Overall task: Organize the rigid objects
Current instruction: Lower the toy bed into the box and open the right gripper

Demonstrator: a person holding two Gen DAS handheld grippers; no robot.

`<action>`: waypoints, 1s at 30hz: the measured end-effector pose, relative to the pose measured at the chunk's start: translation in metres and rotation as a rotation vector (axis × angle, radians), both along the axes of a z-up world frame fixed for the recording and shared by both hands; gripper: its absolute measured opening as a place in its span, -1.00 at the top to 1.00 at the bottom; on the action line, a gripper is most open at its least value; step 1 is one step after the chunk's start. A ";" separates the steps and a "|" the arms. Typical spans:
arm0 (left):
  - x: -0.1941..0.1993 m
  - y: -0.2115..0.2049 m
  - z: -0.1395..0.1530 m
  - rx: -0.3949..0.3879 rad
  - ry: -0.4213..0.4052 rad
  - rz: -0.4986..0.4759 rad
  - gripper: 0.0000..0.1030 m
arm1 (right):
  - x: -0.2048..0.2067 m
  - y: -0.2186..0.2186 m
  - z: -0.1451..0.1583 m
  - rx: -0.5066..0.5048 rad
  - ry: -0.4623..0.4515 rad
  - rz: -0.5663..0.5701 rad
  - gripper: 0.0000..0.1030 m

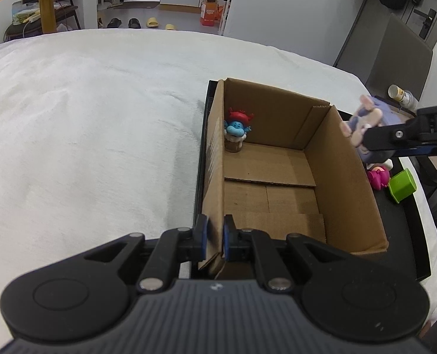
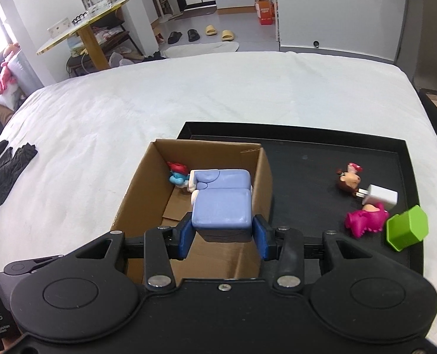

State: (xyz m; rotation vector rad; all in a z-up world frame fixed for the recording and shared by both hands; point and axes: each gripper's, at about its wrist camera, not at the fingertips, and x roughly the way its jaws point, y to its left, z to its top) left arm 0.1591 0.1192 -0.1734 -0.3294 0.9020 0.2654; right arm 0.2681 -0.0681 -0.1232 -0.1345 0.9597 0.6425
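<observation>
While held above the box: the blue toy point(image 2: 221, 203), a blocky periwinkle figure with a pale face end, hangs over the open cardboard box point(image 2: 147, 194), clear of its floor; in the left wrist view it shows blurred beyond the box's right wall point(image 1: 366, 124).
Right gripper point(image 2: 223, 234): its blue-padded fingers point(image 2: 186, 234) are part-way apart and press the near end of the blue toy from both sides.
Left gripper point(image 1: 214, 237): its fingers point(image 1: 202, 237) are nearly together, pinching the near end of the box's left wall, one pad outside and one inside.
Cardboard box: open-topped, standing at the left end of a black tray point(image 2: 307, 206); inner flaps lie flat on its floor.
Inside the box: a small blue figure with red hair point(image 1: 237, 131) stands upright in the far left corner, on a brown base.
Tray, right part: a brown-haired doll figure point(image 2: 348, 180) lies far, just beside a white plug adapter point(image 2: 380, 196); nearer sits a pink figure point(image 2: 366, 219), and a green cube-shaped cup point(image 2: 407, 231) lies tipped right beside it.
Under the tray: a bed point(image 2: 130, 112) covered in white fabric.
Bed, left edge: dark cloth point(image 2: 3, 171) lies crumpled.
Beyond the bed: slippers point(image 2: 218, 32) on a grey floor, and a yellow-edged round table point(image 2: 83, 26).
</observation>
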 end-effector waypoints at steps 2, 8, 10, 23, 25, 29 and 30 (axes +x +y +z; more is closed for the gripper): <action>-0.001 0.001 0.000 -0.004 -0.003 0.000 0.81 | 0.000 0.006 -0.002 -0.007 0.001 0.010 0.20; -0.003 0.005 -0.001 -0.022 -0.013 -0.006 0.80 | 0.006 0.021 -0.016 -0.034 0.028 0.020 0.20; -0.004 0.009 -0.002 -0.037 -0.015 0.002 0.80 | 0.008 0.028 -0.021 -0.049 0.033 0.026 0.20; -0.005 0.016 -0.006 -0.068 -0.030 0.003 0.76 | 0.021 0.064 -0.020 -0.068 -0.021 0.062 0.12; -0.005 0.015 -0.006 -0.055 -0.023 0.011 0.76 | 0.022 0.062 -0.016 -0.051 -0.014 0.057 0.12; -0.006 0.014 -0.005 -0.059 -0.023 0.006 0.77 | 0.022 0.051 -0.012 -0.041 -0.002 0.051 0.12; -0.006 0.014 -0.005 -0.054 -0.022 0.005 0.77 | 0.022 0.048 -0.012 -0.041 0.004 0.053 0.12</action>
